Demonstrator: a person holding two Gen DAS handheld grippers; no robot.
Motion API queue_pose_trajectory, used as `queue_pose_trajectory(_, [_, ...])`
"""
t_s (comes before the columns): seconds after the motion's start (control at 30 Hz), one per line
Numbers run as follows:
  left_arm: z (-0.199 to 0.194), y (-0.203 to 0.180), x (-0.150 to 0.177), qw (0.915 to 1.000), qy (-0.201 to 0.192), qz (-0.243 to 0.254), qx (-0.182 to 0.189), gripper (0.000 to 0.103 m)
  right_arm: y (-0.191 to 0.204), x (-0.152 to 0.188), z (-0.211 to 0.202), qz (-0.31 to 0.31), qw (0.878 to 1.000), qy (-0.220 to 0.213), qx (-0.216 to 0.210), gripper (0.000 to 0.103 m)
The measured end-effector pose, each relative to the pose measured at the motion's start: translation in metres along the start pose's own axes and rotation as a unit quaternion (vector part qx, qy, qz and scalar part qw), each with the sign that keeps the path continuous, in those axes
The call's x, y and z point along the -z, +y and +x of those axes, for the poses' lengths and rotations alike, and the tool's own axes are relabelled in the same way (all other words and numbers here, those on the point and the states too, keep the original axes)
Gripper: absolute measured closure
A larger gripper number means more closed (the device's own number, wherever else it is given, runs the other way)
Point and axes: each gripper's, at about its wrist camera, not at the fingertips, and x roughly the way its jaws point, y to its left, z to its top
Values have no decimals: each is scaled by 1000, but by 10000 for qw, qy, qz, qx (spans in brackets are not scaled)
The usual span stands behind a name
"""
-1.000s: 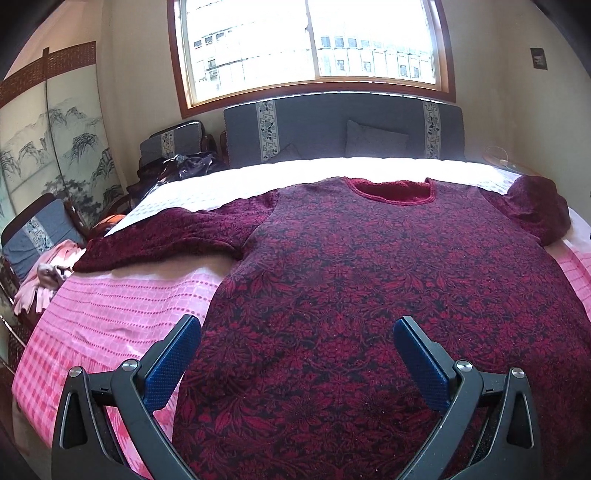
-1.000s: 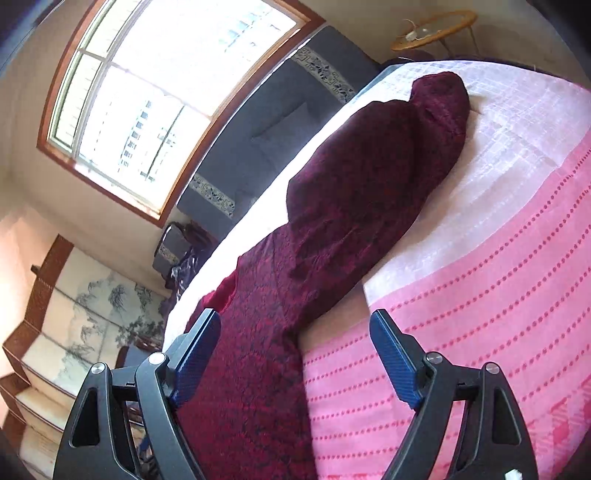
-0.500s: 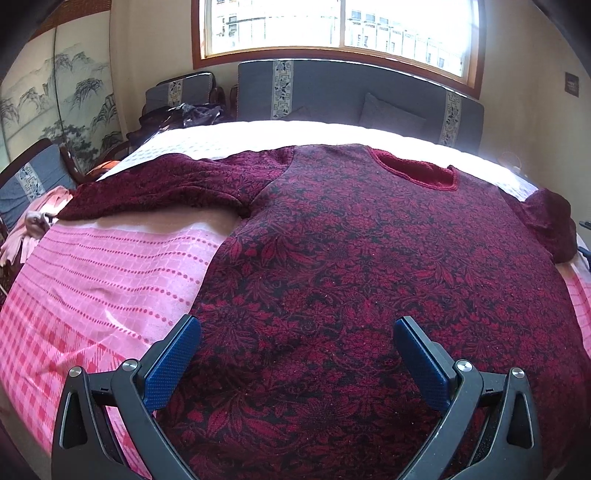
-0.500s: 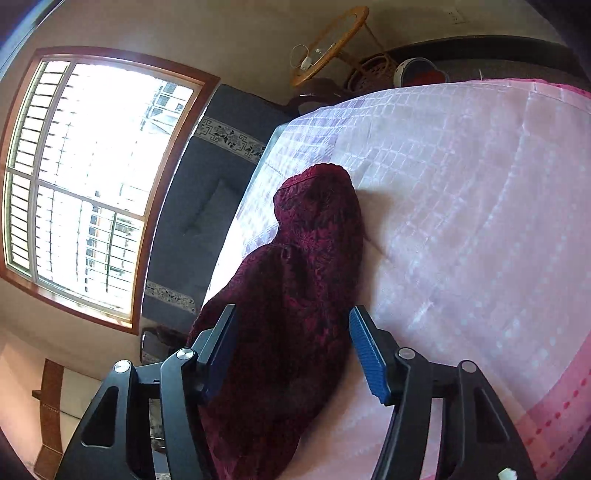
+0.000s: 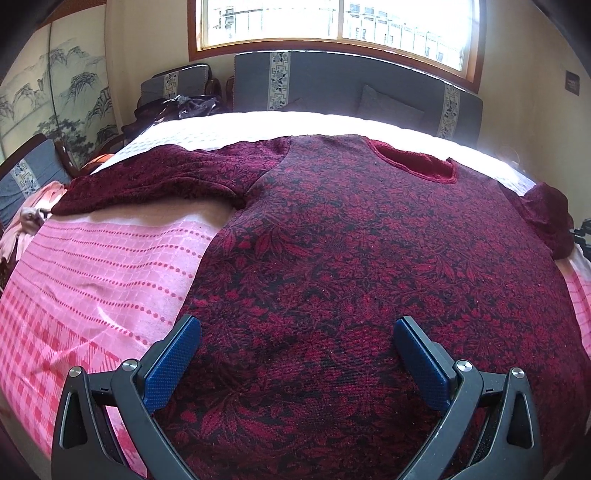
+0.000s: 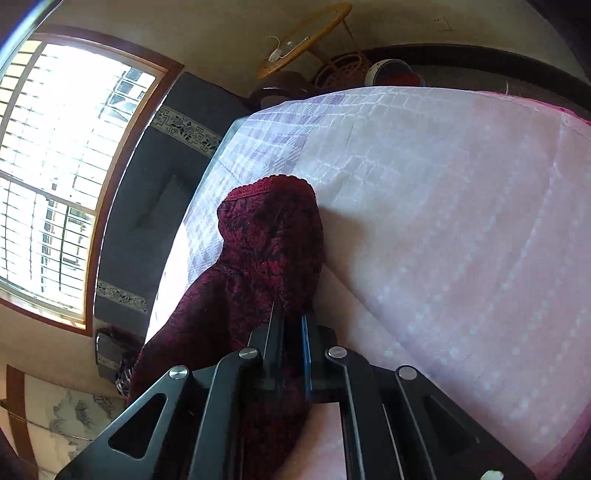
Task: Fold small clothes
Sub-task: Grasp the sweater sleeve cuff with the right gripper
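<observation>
1. A dark red sweater (image 5: 351, 258) with a black leaf-and-flower pattern lies spread flat, front up, on a pink and white bedspread (image 5: 110, 266).
2. Its round neckline (image 5: 417, 166) lies far ahead of the left gripper (image 5: 297, 339), toward the grey headboard (image 5: 332, 85) under the window (image 5: 332, 22).
3. The left gripper hangs over the lower body of the sweater with its blue-padded jaws wide apart, nothing pinched between them.
4. One sleeve (image 5: 155, 177) stretches out flat ahead and to the left of that gripper.
5. The other sleeve (image 6: 269, 243) lies bunched, its cuff edge (image 6: 269, 182) pointing away from the right gripper (image 6: 293, 321).
6. The right gripper is clenched on this sleeve, fabric caught between its closed jaws.
7. Bare pale pink bedspread lies just right of the right gripper.
</observation>
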Motion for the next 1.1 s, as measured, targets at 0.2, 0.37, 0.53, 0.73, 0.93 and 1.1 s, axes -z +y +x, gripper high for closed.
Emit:
queue_pose_trajectory(0.2, [-2, 6, 0, 9998, -53, -139, 104, 0, 26, 27, -51, -334, 9944, -506, -860, 96])
queue_pose_trajectory(0.37, [-8, 10, 1, 9994, -178, -277, 94, 0, 111, 84, -80, -1236, 9756, -232, -1802, 97])
queue_pose_trajectory(0.53, [-13, 17, 2, 9985, -289, -468, 76, 0, 201, 177, -67, -1976, 9492, 440, -2410, 97])
queue_pose_trajectory(0.73, [-19, 28, 6, 9963, -399, -736, 181, 0, 187, 223, -67, -2072, 9469, 428, -2422, 95])
queue_pose_trajectory(0.93, [-14, 34, 6, 9946, -267, -924, 401, 0, 52, 114, -87, -1222, 9879, -356, -890, 72])
queue_pose_trajectory(1.1, [-11, 33, 5, 9949, -196, -943, 284, 0, -40, 31, -91, -96, 9971, -682, -309, 70])
